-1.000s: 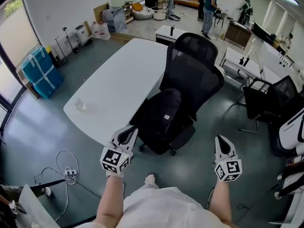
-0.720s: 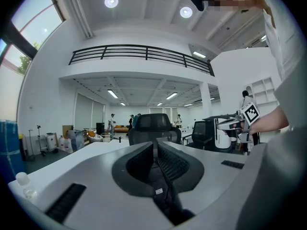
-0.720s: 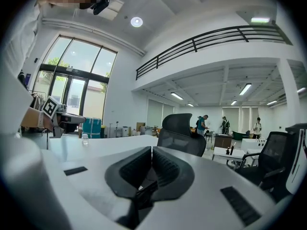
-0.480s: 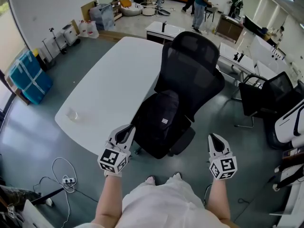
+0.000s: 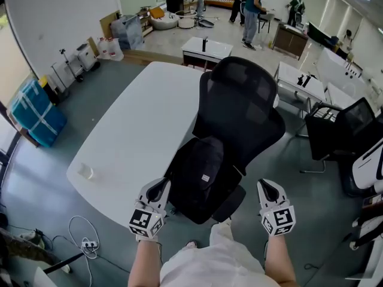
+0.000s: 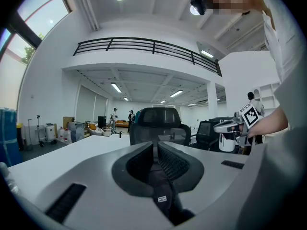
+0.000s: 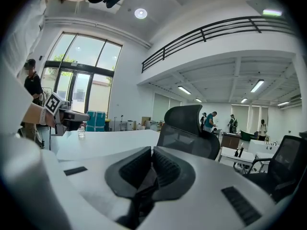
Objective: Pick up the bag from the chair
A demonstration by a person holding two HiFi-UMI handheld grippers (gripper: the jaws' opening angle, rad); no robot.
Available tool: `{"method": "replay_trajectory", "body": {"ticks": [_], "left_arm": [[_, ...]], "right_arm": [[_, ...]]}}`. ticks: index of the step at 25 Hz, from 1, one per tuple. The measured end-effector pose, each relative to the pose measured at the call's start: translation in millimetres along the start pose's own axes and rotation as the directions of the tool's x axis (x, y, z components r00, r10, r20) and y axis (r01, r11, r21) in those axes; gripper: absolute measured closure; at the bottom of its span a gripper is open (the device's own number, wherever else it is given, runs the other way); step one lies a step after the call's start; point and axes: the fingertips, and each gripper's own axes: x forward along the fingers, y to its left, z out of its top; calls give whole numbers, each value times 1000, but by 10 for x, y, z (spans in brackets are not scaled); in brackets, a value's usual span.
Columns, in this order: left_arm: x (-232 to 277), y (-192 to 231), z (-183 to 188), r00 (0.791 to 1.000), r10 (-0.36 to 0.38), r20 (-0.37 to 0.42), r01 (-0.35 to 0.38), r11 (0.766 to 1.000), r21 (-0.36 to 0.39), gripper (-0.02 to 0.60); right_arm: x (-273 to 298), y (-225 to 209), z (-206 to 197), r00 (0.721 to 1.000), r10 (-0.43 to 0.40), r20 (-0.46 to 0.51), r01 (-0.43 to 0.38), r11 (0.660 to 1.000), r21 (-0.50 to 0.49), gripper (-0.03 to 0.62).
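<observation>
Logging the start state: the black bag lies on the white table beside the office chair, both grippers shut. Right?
No. The head view shows the black bag on the seat of the office chair, not on the white table beside it. Both the left gripper and right gripper are shut.

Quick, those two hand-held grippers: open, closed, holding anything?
Left hand-held gripper: closed, holding nothing.
Right hand-held gripper: closed, holding nothing.

A bag (image 5: 200, 175) lies on the seat of a chair (image 5: 242, 109) in the middle. A table (image 5: 140, 121) spreads to the chair's left. The left claw (image 5: 159, 187) is just left of the bag, on its near side. The right claw (image 5: 267, 187) is right of the seat. People (image 5: 252, 8) stand far behind.
</observation>
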Motion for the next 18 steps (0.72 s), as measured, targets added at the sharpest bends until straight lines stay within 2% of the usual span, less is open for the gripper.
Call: {"method": "replay_trajectory", "body": {"ticks": [3, 10, 18], "left_arm": [[282, 56, 5, 1000, 17, -3, -17, 1000, -6, 534], [831, 104, -83, 998, 44, -49, -45, 999, -18, 534], [1195, 52, -179, 990, 104, -91, -108, 993, -39, 534]], "right_arm": [[282, -190, -41, 1000, 19, 2, -19, 1000, -3, 572], [797, -411, -229, 992, 122, -31, -123, 992, -1, 572], [1160, -479, -421, 966, 252, -65, -252, 968, 6, 572]]}}
